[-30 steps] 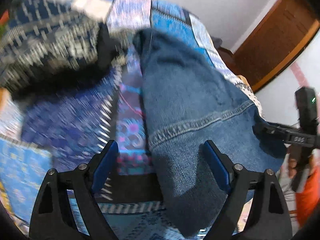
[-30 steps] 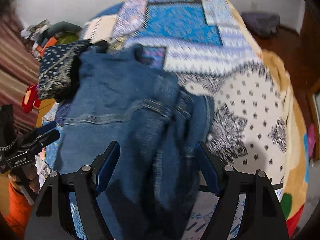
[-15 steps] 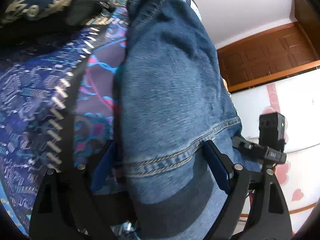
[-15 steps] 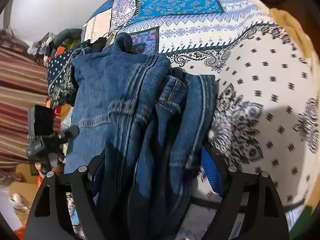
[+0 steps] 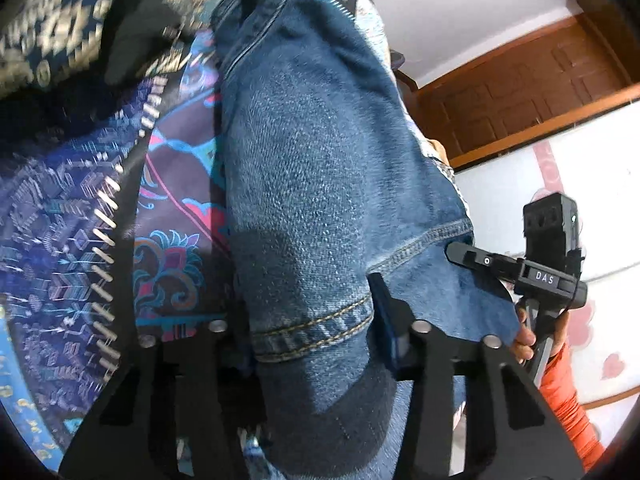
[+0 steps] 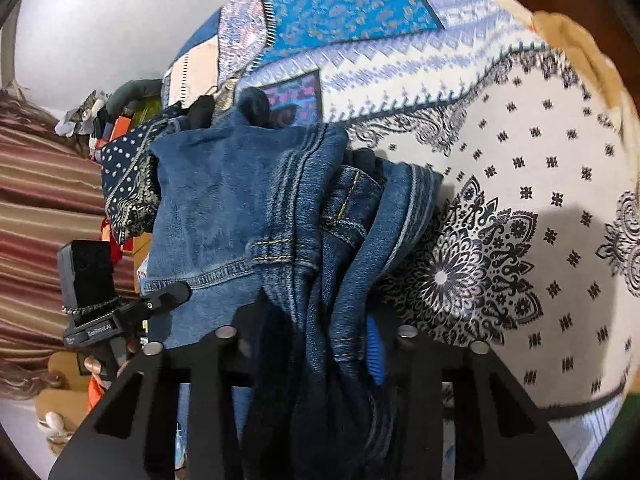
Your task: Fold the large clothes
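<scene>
A pair of blue jeans (image 5: 320, 168) lies on a patterned bedspread (image 5: 72, 220), running away from me. My left gripper (image 5: 310, 320) is shut on the hemmed end of the jeans. In the right wrist view the jeans (image 6: 248, 208) are bunched, with waistband and seams showing. My right gripper (image 6: 316, 332) is shut on the bunched denim near the waistband. Each gripper shows in the other's view, the right one (image 5: 480, 260) at the right edge of the denim, the left one (image 6: 168, 296) at the left edge.
A dark dotted garment (image 6: 128, 176) lies left of the jeans. The white and blue patterned bedspread (image 6: 520, 200) stretches to the right. A striped curtain (image 6: 36, 216) hangs at the left. A brown wooden door (image 5: 540, 80) stands at the far right.
Both grippers have moved down onto the jeans and closed from wide open onto the denim. The jeans are more bunched at the right gripper.
</scene>
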A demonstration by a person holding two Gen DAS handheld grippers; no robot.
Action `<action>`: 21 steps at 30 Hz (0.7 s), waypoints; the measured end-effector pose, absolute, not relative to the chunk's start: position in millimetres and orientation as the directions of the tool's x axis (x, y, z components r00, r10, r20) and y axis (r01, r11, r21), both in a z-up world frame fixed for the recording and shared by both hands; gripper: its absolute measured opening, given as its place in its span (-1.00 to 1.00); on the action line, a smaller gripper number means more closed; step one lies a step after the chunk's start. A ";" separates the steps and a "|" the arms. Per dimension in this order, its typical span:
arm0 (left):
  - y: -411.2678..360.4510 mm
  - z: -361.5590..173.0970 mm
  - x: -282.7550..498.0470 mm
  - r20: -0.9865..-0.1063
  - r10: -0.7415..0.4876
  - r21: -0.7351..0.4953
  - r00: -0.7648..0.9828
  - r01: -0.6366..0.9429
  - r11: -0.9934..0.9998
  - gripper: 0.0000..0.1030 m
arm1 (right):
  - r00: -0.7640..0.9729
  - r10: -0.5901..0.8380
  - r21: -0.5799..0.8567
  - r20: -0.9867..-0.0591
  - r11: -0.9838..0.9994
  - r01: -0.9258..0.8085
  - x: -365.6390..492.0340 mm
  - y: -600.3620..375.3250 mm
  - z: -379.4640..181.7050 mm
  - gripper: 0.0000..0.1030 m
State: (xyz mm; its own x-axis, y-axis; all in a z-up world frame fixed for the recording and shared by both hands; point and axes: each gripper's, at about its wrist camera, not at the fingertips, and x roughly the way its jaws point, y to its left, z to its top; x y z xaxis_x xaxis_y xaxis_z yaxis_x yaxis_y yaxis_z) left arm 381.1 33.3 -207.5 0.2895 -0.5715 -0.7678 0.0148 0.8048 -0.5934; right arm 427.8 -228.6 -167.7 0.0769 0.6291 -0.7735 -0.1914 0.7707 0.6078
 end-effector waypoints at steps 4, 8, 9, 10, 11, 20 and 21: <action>20.4 -167.5 368.1 -0.788 -0.517 -0.519 0.335 0.090 0.850 -0.21 | 0.100 0.614 0.577 -0.783 0.777 -0.251 418.4 -217.3 -142.8 -0.46; 31.5 -126.2 359.0 -0.763 -0.513 -0.508 0.394 0.127 0.852 -0.22 | 0.143 0.615 0.551 -0.775 0.769 -0.322 411.1 -207.1 -109.1 -0.47; 36.6 -114.1 357.9 -0.753 -0.514 -0.510 0.411 0.130 0.850 -0.22 | 0.152 0.625 0.556 -0.766 0.762 -0.333 411.4 -204.2 -99.2 -0.48; 45.5 -96.0 356.9 -0.734 -0.516 -0.513 0.442 0.135 0.847 -0.23 | 0.161 0.636 0.561 -0.754 0.753 -0.344 412.2 -201.4 -89.9 -0.48; 56.9 -85.2 353.7 -0.724 -0.515 -0.513 0.459 0.140 0.847 -0.23 | 0.173 0.648 0.565 -0.742 0.742 -0.361 413.5 -195.5 -78.0 -0.48; 158.0 24.0 354.6 -0.641 -0.403 -0.439 0.653 0.118 0.891 -0.24 | 0.247 0.736 0.545 -0.630 0.646 -0.534 443.4 -97.7 3.4 -0.48; 174.5 33.8 357.1 -0.631 -0.386 -0.432 0.673 0.108 0.895 -0.24 | 0.249 0.748 0.545 -0.615 0.632 -0.552 448.4 -84.6 8.7 -0.48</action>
State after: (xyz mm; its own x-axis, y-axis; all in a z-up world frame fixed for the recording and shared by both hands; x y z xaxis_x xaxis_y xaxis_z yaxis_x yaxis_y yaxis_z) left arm 357.1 174.5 33.8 0.6734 -0.3857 -0.6307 0.1085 0.8955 -0.4317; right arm 448.4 -84.6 8.7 0.2493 0.7482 -0.6149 -0.5518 0.6315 0.5447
